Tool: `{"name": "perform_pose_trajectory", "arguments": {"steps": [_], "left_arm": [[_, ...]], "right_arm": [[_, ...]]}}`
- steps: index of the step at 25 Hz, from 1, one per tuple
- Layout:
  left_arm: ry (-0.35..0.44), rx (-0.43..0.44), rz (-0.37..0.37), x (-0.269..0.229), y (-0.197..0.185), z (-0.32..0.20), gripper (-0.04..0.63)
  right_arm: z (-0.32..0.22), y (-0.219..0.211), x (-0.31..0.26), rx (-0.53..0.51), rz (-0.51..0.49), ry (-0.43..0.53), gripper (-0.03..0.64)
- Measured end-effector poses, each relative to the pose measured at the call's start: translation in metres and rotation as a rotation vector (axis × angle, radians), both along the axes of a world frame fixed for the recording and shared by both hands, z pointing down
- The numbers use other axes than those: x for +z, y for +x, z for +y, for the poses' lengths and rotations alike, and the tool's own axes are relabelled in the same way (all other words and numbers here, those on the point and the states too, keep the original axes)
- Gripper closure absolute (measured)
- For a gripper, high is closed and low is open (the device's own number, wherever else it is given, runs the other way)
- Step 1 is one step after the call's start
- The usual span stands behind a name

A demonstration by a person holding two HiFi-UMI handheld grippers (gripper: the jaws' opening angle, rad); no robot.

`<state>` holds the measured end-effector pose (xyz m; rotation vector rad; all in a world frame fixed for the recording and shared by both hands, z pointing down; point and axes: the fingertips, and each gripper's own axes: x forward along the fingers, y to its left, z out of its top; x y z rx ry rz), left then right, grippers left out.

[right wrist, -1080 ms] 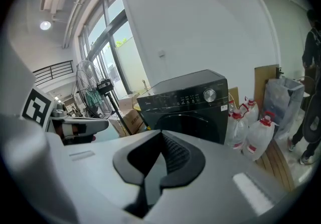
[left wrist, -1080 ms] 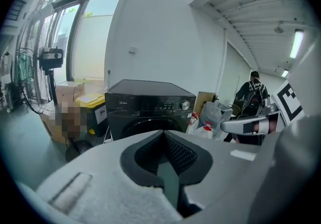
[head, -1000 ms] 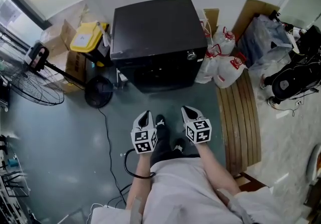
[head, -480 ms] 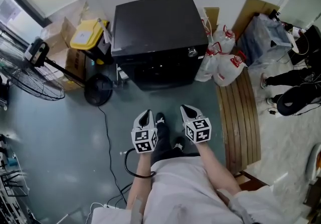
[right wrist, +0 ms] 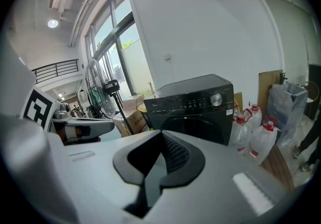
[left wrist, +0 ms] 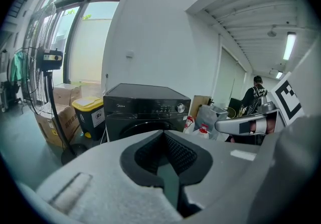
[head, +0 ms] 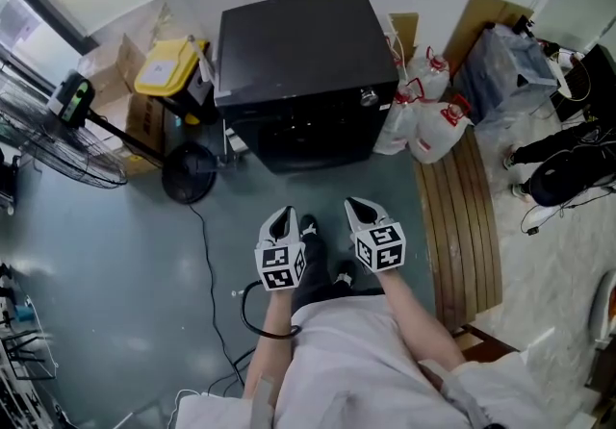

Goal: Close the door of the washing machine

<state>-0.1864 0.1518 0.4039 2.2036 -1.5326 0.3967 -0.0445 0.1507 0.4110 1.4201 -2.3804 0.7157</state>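
The black front-loading washing machine stands against the back wall. Its round door lies flush with the front panel in both gripper views and is also visible in the left gripper view. My left gripper and right gripper hover side by side over the grey floor, well short of the machine and touching nothing. Both point toward it. The left gripper's jaws are shut with nothing between them, and the right gripper's jaws are the same.
A yellow-lidded bin and cardboard boxes sit left of the machine, with a standing fan and its round base. White jugs and a slatted wooden board lie to the right. A cable crosses the floor.
Both grippers have stayed in place. At the far right a person in black has shifted position.
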Motion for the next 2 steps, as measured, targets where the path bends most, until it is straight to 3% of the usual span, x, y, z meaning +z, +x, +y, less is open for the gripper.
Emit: {"name": "perform_pose_trajectory", "arguments": {"steps": [2], "left_arm": [[0.003, 0.005, 0.003, -0.0010, 0.0010, 0.0004, 0.592]], "right_arm": [[0.0004, -0.0004, -0.0007, 0.002, 0.001, 0.002, 0.615]]}}
